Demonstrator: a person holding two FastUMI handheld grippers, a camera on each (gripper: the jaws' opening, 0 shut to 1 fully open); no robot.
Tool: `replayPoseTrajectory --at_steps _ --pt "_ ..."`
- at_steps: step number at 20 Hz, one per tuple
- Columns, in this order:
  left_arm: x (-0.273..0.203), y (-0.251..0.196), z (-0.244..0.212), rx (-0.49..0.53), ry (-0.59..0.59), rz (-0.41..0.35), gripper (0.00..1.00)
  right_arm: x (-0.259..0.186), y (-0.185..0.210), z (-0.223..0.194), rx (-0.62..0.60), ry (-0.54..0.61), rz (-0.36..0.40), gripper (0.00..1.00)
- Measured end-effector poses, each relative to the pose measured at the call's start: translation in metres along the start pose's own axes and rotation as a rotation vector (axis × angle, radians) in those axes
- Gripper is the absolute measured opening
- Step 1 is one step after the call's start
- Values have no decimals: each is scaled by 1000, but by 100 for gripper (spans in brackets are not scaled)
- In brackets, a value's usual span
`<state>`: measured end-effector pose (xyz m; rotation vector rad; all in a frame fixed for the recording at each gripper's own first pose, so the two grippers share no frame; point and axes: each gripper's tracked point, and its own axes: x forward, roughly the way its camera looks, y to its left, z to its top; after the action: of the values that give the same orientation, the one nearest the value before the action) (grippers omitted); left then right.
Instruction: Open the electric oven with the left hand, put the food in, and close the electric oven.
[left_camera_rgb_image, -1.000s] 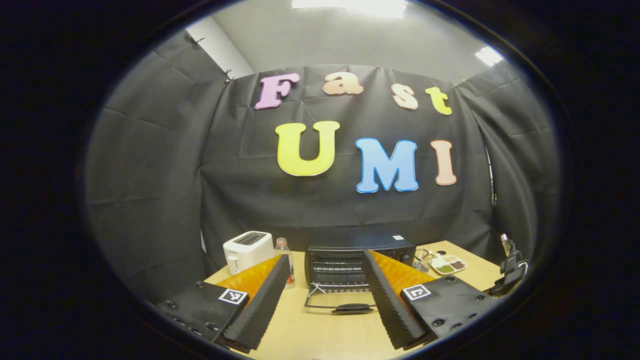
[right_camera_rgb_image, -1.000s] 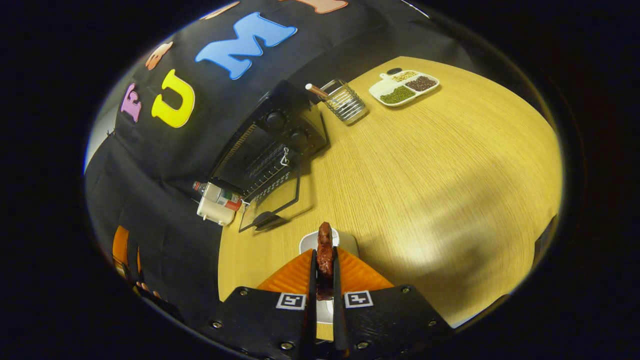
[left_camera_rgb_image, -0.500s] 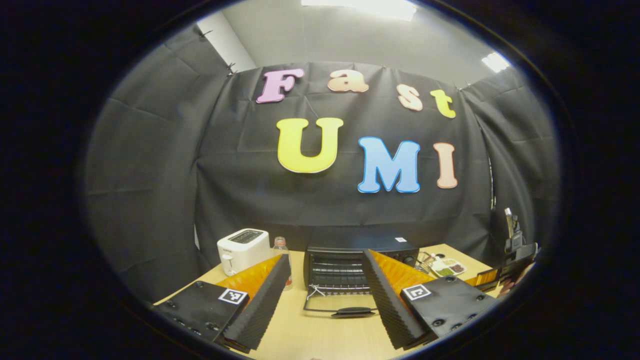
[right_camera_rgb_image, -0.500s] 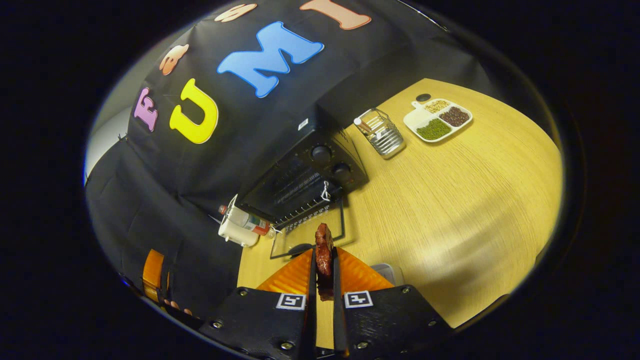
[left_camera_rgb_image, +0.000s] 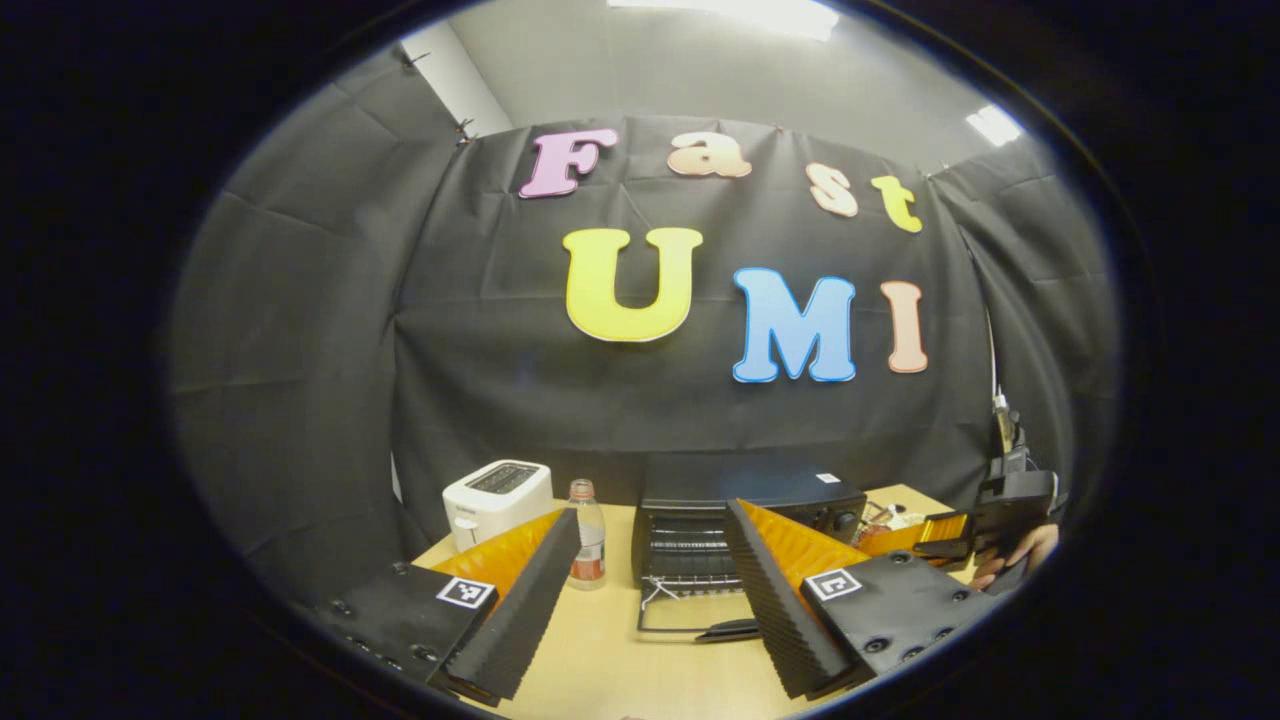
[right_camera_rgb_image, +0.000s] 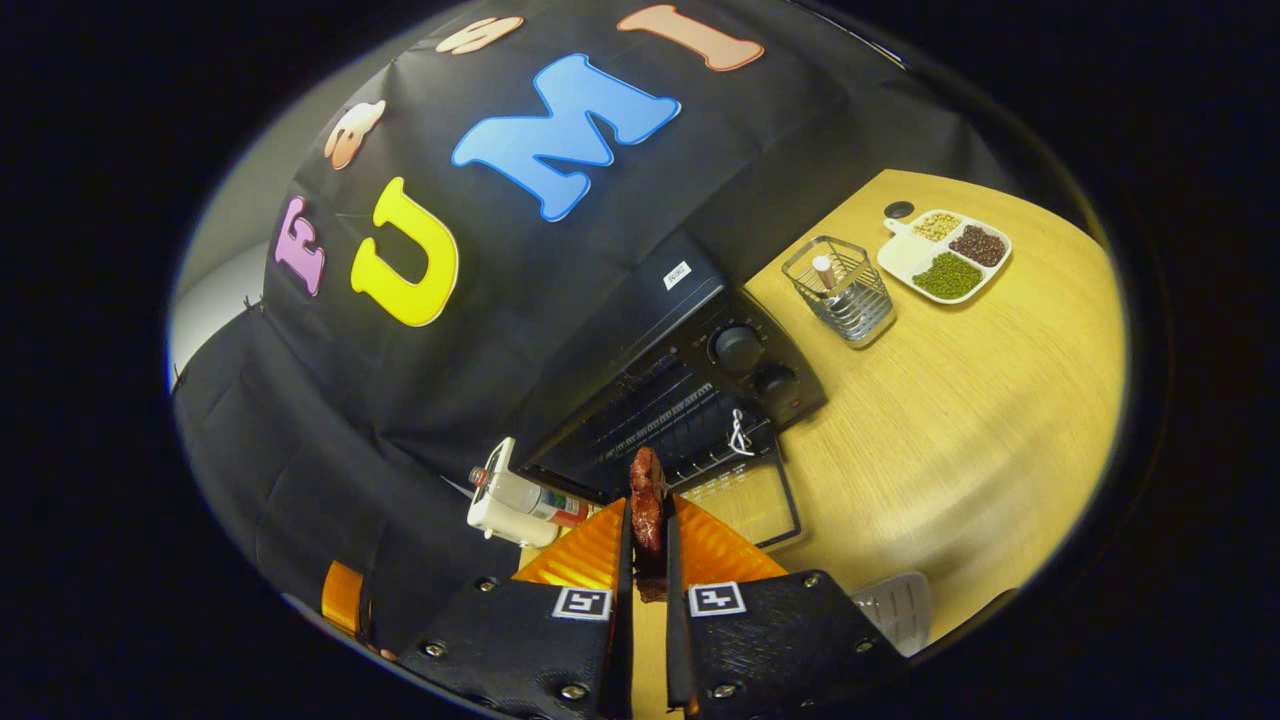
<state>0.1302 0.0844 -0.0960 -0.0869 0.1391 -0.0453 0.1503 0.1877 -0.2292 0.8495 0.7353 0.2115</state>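
meat (right_camera_rgb_image: 647, 500) clamped in right gripper (right_camera_rgb_image: 648, 545), oven (right_camera_rgb_image: 690, 400) open

The electric oven (right_camera_rgb_image: 690, 390) is a black box standing on the wooden table against the black cloth. It has 2 round knobs on its front, 1 above the other. In the right gripper view it sits near the middle, tilted. Its glass door (right_camera_rgb_image: 750, 505) hangs down flat at about 5 o'clock from the oven's open mouth. Metal rack bars show inside. In the left gripper view the oven (left_camera_rgb_image: 750, 500) stands at about 5 o'clock, with the door (left_camera_rgb_image: 690, 620) lying open toward the camera and its dark handle at the front edge.

The food (right_camera_rgb_image: 647, 500) is a dark red-brown, lumpy strip of meat. It stands upright, pinched between 2 gripper fingers, just in front of the open oven.
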Motion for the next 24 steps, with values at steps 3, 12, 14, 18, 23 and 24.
replayPoseTrajectory --at_steps 3,12,14,18,23,24 --pt "7 9 -3 3 13 1 97 25 8 3 10 -42 10 13" --pt "14 40 -17 25 70 47 97 96 25 1 113 -129 36 13" --pt "12 48 -19 35 81 62 94 111 29 4 126 -160 50 13" --pt "12 60 -28 34 112 83 91 131 35 3 139 -206 64 14" --pt "12 65 -35 47 133 90 91 149 32 0 144 -231 62 13" --pt "14 66 -34 55 133 92 97 153 32 3 146 -244 60 13"
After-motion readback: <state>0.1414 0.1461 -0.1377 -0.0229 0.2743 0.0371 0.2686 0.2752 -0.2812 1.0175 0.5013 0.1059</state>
